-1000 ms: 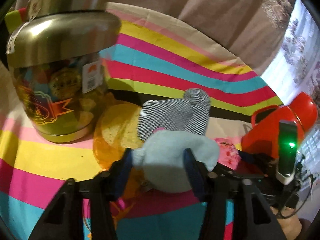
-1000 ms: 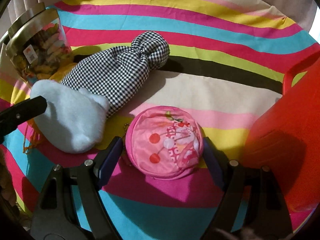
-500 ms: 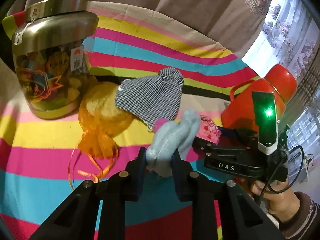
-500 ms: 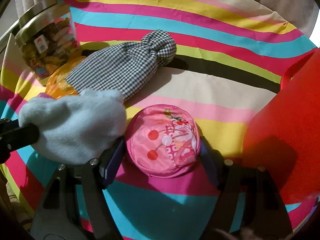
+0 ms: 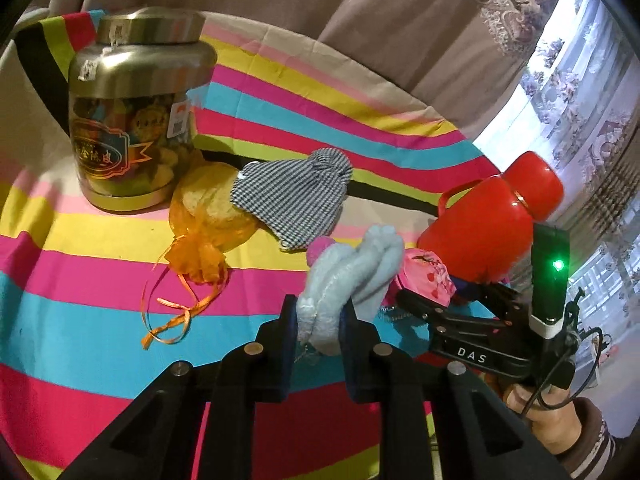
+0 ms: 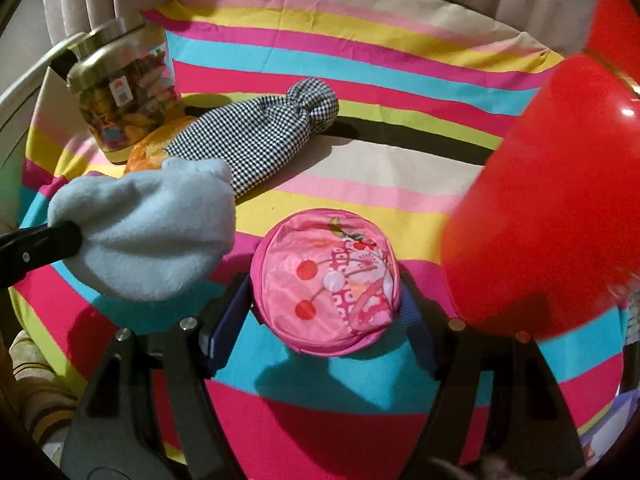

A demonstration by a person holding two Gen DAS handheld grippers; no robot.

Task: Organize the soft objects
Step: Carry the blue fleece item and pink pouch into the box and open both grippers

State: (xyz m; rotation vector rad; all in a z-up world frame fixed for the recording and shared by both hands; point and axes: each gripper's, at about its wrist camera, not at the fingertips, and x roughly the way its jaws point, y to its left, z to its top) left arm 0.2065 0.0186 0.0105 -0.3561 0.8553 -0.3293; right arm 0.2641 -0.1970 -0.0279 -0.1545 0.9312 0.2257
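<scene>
1. Step in hand: both soft items look gripped and lifted off the striped tabletop [image 5: 100, 288] w/ shadows under them, so this reads as mid-carry, pickup done.
2. Left gripper [image 5: 318, 320]: jaws closing, pinching the light-blue plush mitten [image 5: 352, 276] near its bottom edge; fabric squashed thin btwn the pads, rest flops up and fwd.
3. Right gripper [image 6: 326, 312]: jaws spread wide, pressed on both sides of the round pink cherry-print pouch [image 6: 326, 282]; it sits squarely btwn them.
4. Mitten hangs just left of the pouch in the right wrist view; red plastic jug [image 6: 540, 220] close on the right.
5. Still on the cloth: checked fabric bag [image 5: 294, 196], lying partly over an orange organza pouch [image 5: 208, 216], next to a gold-lidded snack jar [image 5: 136, 120].
6. Next move, my guess: carry both to wherever softs get grouped; no bin visible, so target unclear. Needs steady grip. The mitten's thin pinch could slip.
7. Writing: "DAS" on the right gripper's body in the left wrist view. Jar label has gold Chinese characters, not clearly legible; QR/price stickers too small to read.
</scene>
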